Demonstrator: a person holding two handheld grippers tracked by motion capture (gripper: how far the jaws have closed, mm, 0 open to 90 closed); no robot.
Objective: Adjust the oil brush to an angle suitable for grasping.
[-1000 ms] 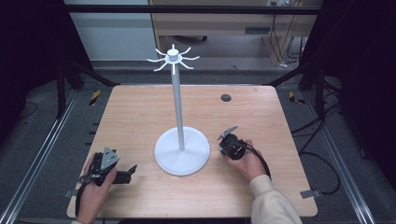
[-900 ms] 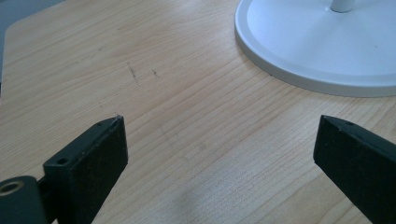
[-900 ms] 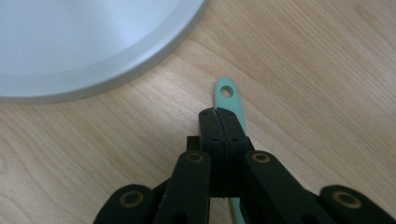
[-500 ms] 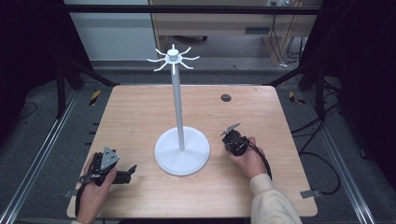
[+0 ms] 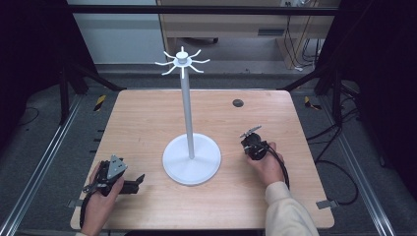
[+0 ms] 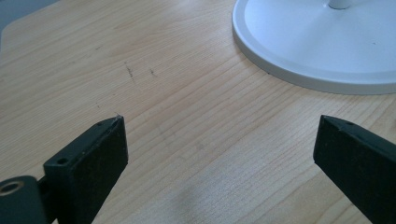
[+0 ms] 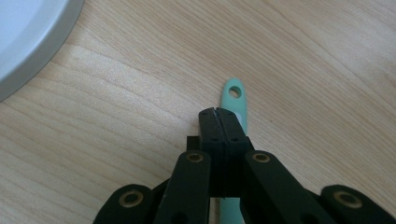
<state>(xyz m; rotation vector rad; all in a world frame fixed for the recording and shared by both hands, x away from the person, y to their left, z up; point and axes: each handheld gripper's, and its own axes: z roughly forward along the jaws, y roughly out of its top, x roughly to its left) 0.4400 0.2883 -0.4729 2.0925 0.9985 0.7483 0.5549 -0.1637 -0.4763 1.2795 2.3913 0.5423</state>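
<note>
A white stand (image 5: 186,108) with a ring of hooks (image 5: 182,61) on top rises from a round base (image 5: 192,160) at the table's middle. My left gripper (image 5: 139,180) rests at the front left, pointing at the base (image 6: 317,42); it (image 6: 219,126) is open with bare wood between its jaws. My right gripper (image 5: 251,140) is just right of the base, held in a hand. Its jaws (image 7: 217,111) are pressed together. A mint-green handle (image 7: 235,95) with a hanging hole lies under them and pokes out past their tips. The base's rim (image 7: 28,32) shows at upper left.
The wooden table (image 5: 147,123) has a small dark round insert (image 5: 238,103) at the back right. Black frame rails and cables run along both sides of the table on the floor.
The right hand and its gripper have shifted slightly right and away from me. The left gripper has not moved.
</note>
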